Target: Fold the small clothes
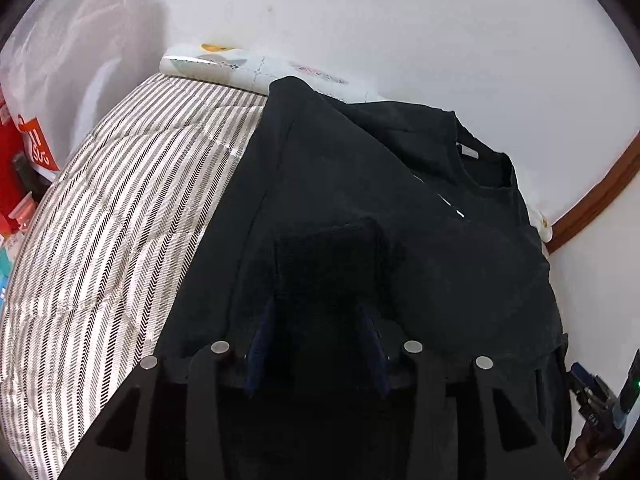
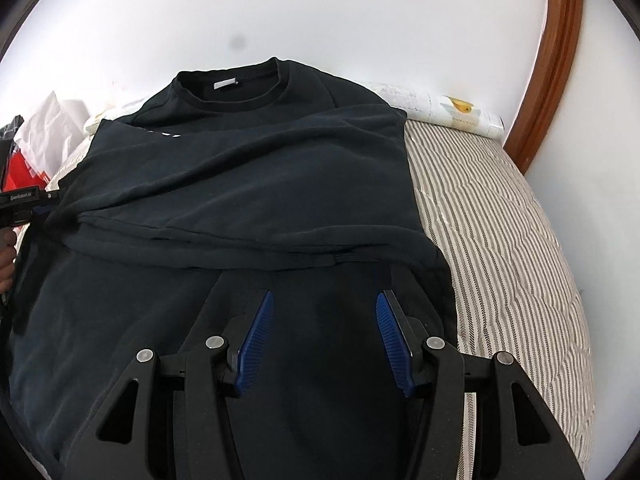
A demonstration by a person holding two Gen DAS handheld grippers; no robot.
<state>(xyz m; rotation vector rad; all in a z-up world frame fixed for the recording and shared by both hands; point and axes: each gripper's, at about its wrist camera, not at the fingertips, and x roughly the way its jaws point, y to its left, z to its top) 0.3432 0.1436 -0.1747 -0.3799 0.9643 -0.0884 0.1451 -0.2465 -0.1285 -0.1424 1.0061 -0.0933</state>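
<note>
A black T-shirt [image 2: 248,184] lies on a striped bed, collar at the far end, with both sides folded inward over the body. It also shows in the left wrist view [image 1: 360,184]. My right gripper [image 2: 325,300] is open and empty, hovering over the shirt's lower part, blue pads apart. My left gripper [image 1: 320,312] has its fingers spread wide with a fold of the black shirt [image 1: 328,248] lying between them; the blue pads are mostly in shadow. The left gripper also shows at the left edge of the right wrist view [image 2: 24,204], at the shirt's side.
The striped quilt [image 1: 120,220] covers the bed [image 2: 500,240]. A white wall runs behind. A patterned pillow [image 1: 248,66] lies at the head of the bed. Red and white bags [image 1: 32,136] stand beside the bed. A wooden trim [image 2: 548,60] curves on the right.
</note>
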